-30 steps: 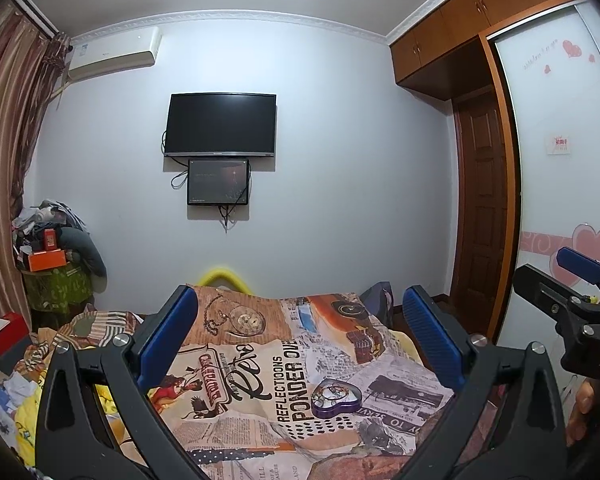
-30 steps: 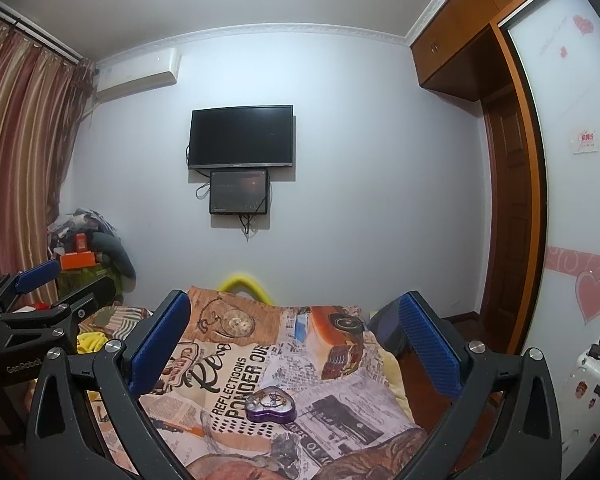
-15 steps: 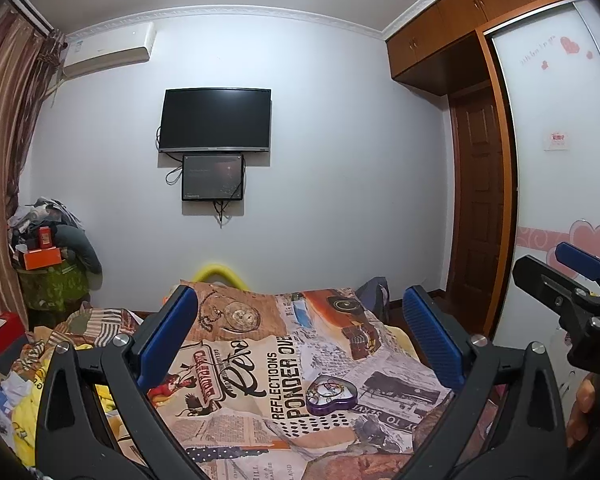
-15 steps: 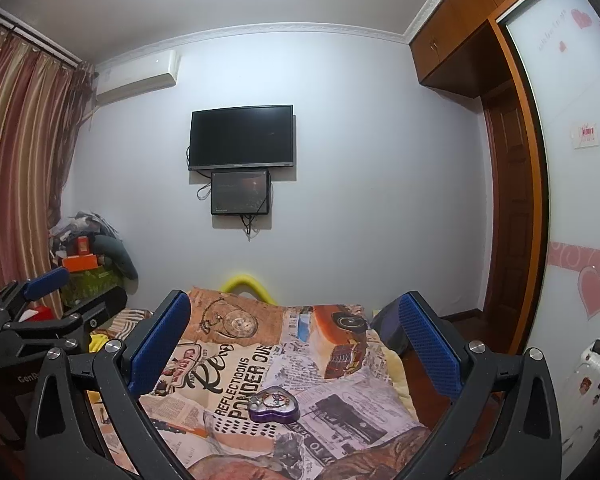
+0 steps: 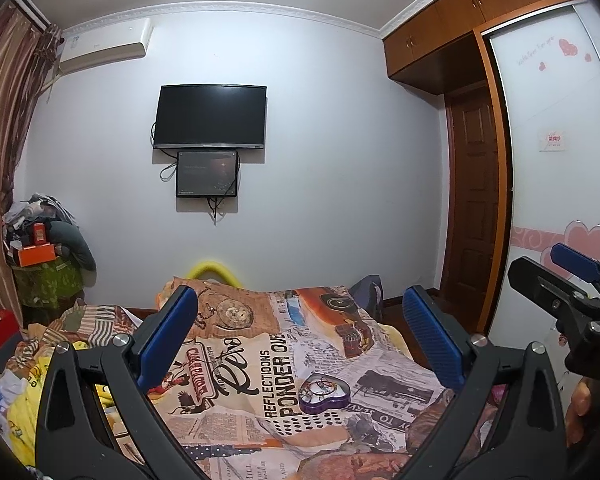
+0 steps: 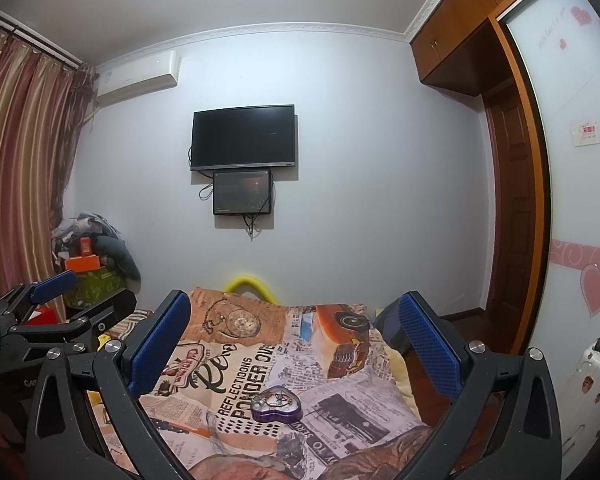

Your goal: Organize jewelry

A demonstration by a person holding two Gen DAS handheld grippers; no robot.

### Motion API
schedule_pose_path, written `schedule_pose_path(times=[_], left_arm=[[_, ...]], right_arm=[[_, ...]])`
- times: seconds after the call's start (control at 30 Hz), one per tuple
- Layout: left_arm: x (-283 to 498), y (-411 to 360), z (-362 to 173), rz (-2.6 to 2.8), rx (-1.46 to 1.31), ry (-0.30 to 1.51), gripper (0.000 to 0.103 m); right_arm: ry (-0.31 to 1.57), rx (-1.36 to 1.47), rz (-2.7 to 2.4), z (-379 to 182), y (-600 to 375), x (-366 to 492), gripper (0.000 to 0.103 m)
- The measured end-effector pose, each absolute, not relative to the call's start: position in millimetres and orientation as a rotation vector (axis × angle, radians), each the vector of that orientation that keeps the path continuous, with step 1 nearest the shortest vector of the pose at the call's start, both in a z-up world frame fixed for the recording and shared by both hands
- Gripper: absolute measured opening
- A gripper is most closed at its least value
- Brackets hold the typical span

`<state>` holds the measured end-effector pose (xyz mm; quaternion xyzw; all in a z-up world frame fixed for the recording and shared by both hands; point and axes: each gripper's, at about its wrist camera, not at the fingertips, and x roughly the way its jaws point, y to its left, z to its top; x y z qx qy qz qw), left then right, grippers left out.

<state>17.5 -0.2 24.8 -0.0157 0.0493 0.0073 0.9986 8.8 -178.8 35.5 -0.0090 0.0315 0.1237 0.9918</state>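
A purple heart-shaped tin (image 5: 324,393) lies on the bed's newspaper-print cover (image 5: 260,364); it also shows in the right wrist view (image 6: 276,399), where thin jewelry seems to lie on its top. My left gripper (image 5: 300,340) is open and empty, held above and short of the tin. My right gripper (image 6: 294,344) is open and empty too, likewise short of the tin. Each gripper shows at the edge of the other's view, the right one (image 5: 572,284) and the left one (image 6: 56,300).
Crumpled bedding and yellow cloth (image 5: 32,380) lie on the bed's left. A cluttered pile (image 5: 40,248) stands by the curtain. A TV (image 5: 212,116) hangs on the far wall. A wooden door (image 5: 476,200) and wardrobe are at right. A white suitcase (image 6: 588,380) stands at right.
Both cameras have tilted slightly; the tin sits a little lower in the frames. Both grippers stay open and empty.
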Motion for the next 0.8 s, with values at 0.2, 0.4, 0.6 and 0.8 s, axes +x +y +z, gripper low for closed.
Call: schedule_pose_path(times=[0.2, 0.4, 0.6, 0.8], left_arm=[[19, 2, 25, 0.004, -0.042, 0.104, 0.103], [21, 3, 24, -0.005, -0.045, 0.11, 0.103], [22, 3, 22, -0.004, -0.044, 0.112, 0.103], [28, 4, 18, 0.004, -0.043, 0.121, 0.103]], right_arm=[[0.064, -0.014, 0.248, 36, -179, 8, 0.103], [0.069, -0.014, 0.248, 36, -178, 9, 0.103], [0.081, -0.013, 0.249, 36, -177, 14, 0.103], [0.094, -0.008, 0.249, 33, -178, 21, 0.103]])
